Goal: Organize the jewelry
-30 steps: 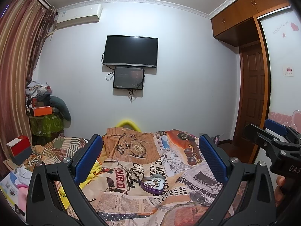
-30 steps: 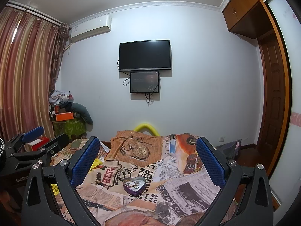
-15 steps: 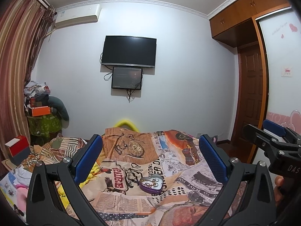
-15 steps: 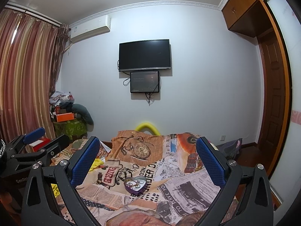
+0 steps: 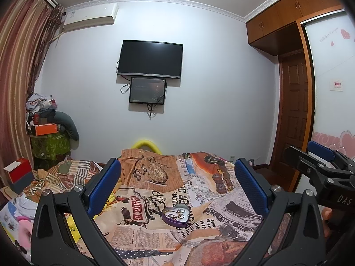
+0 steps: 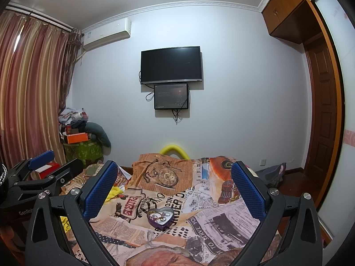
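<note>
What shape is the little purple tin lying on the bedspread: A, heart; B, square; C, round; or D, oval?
A: the purple tin has two lobes and a point, a plain heart outline. It lies open on the newspaper-print bedspread with small pieces of jewelry inside, and the right wrist view shows the same shape.

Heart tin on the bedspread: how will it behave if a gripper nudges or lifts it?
The heart tin looks small, rigid and probably light. On the soft, rumpled bedspread it may tilt rather than slide. It's open, so the loose jewelry could spill.
</note>
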`<move>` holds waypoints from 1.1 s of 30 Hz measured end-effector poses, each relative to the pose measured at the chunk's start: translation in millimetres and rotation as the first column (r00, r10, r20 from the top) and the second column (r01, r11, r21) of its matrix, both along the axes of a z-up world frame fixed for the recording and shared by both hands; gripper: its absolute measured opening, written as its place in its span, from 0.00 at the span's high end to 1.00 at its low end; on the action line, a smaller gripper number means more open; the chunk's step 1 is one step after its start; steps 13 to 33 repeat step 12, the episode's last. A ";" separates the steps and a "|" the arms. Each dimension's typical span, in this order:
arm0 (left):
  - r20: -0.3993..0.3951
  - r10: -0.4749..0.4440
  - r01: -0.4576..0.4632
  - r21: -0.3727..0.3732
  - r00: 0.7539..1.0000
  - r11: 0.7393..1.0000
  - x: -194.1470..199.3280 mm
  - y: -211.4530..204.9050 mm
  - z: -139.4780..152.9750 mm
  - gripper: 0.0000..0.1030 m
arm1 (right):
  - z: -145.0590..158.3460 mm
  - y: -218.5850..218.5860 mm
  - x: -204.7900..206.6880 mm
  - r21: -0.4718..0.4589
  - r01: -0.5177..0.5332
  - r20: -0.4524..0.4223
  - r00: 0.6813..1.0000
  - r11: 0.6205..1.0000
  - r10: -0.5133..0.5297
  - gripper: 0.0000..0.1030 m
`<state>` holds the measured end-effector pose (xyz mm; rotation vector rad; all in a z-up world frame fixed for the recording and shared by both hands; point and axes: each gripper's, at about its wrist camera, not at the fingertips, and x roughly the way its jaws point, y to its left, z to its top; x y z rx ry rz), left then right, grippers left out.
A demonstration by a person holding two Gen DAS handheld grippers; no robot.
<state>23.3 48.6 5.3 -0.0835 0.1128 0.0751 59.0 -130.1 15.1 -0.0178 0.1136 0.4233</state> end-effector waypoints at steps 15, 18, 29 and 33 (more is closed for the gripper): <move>-0.010 -0.007 0.007 -0.004 1.000 1.000 4.5 1.8 -4.4 0.00 | -2.8 2.1 1.3 -0.004 0.000 -0.012 1.000 1.000 0.000 0.01; -0.010 -0.007 0.007 -0.004 1.000 1.000 4.5 1.8 -4.4 0.00 | -2.8 2.1 1.3 -0.004 0.000 -0.012 1.000 1.000 0.000 0.01; -0.010 -0.007 0.007 -0.004 1.000 1.000 4.5 1.8 -4.4 0.00 | -2.8 2.1 1.3 -0.004 0.000 -0.012 1.000 1.000 0.000 0.01; -0.010 -0.007 0.007 -0.004 1.000 1.000 4.5 1.8 -4.4 0.00 | -2.8 2.1 1.3 -0.004 0.000 -0.012 1.000 1.000 0.000 0.01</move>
